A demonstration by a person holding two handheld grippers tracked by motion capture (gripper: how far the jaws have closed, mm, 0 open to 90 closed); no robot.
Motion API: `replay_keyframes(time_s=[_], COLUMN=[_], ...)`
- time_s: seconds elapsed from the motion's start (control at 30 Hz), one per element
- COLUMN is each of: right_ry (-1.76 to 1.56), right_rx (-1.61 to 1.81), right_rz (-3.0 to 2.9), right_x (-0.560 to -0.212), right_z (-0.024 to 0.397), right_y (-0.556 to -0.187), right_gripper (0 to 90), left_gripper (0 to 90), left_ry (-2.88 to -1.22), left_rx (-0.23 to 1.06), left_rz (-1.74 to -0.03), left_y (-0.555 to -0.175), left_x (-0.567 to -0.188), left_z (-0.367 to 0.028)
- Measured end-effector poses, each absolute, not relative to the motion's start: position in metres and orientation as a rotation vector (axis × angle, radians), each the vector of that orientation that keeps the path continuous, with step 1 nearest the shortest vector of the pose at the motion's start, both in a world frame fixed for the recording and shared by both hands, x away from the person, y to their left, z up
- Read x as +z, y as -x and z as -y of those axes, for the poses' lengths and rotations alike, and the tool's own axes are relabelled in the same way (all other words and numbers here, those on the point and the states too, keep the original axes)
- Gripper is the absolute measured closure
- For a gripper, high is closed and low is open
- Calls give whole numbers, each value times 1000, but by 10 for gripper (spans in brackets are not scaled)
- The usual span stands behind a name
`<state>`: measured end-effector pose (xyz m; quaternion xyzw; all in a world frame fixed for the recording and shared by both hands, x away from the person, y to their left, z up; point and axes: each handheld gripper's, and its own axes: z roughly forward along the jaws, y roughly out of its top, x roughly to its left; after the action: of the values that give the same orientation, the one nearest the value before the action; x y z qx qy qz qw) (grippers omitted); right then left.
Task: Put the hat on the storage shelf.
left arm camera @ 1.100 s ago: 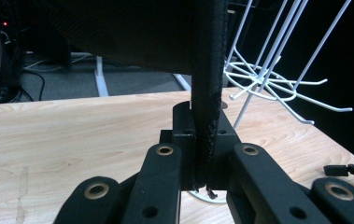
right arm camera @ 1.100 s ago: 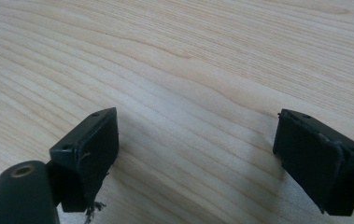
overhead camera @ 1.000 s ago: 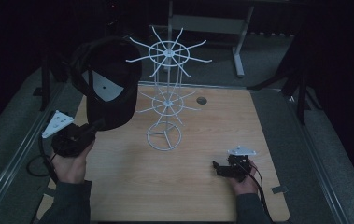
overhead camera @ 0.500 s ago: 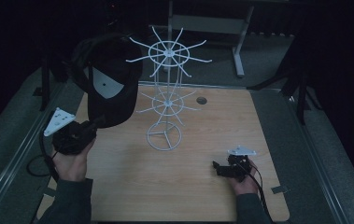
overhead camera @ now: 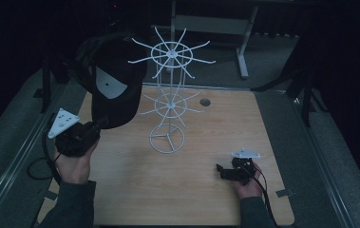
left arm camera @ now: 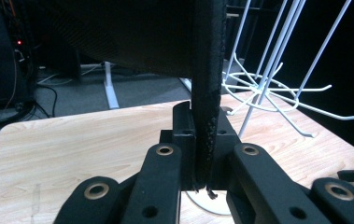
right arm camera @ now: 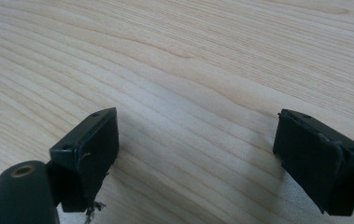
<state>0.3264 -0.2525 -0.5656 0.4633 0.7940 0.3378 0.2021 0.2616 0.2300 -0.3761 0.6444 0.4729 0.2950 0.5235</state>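
Barely shifted since a second ago: black cap point(overhead camera: 113, 80) held a touch nearer the white wire rack point(overhead camera: 170, 95), right hand unmoved. Left gripper point(overhead camera: 97, 126) fingers point(left arm camera: 184, 126) clamped shut on the cap's brim edge, cap raised above the counter point(overhead camera: 192, 190), just left of the rack's upper hooks, brim running downward into the grip. Right gripper point(overhead camera: 222, 171) resting low on the counter, fingers point(right arm camera: 88, 151) spread wide, gripping nothing, well apart from the cap. Rack rightward of the cap; left hand clearly nearer.
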Motion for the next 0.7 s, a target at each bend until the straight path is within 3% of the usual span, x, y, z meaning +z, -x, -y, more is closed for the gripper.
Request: replay_keyframes(time_s=[0.7], right_ry=[-1294], right_rx=[943], right_rz=[-2217], right_x=[-566], right_z=[252], right_y=[-326], right_gripper=[139], left_gripper=[859], left_ry=[-1583], left_rx=[750], left_rz=[-1102], left_y=[-259], left_x=[-380], left_z=[-223])
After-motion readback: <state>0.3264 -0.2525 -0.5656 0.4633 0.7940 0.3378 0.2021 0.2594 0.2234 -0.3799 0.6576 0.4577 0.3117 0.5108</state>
